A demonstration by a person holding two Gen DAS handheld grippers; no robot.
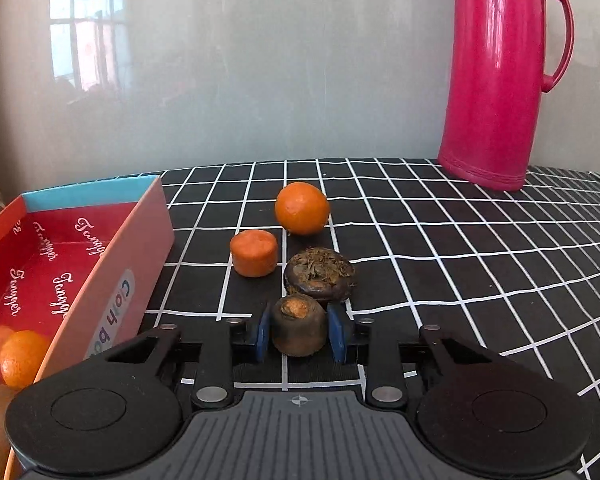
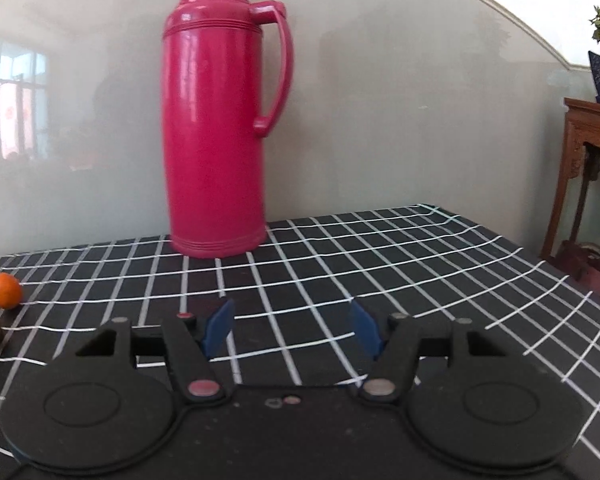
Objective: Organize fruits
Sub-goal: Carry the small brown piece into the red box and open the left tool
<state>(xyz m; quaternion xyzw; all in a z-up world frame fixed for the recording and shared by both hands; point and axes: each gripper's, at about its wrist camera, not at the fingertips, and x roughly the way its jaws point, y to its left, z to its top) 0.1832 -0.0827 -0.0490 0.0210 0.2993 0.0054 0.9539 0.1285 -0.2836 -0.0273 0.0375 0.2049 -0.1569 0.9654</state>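
Box [image 1: 112, 280] lies left of the left gripper [image 1: 299, 334], whose blue pads clamp a dark, stubby carrot piece [image 1: 299, 330] with an orange core. Right gripper [image 2: 292, 330] stands apart, empty, facing the flask [image 2: 216, 128].

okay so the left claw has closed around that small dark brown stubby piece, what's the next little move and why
Probably lift it straight up. The left claw pinches the dark brown stubby piece, which sits close against the flaky dark round fruit; the open red cardboard box lies to its left.

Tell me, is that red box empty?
Not empty: the red box already holds small orange fruits in its near corner; the rest of its floor looks bare.
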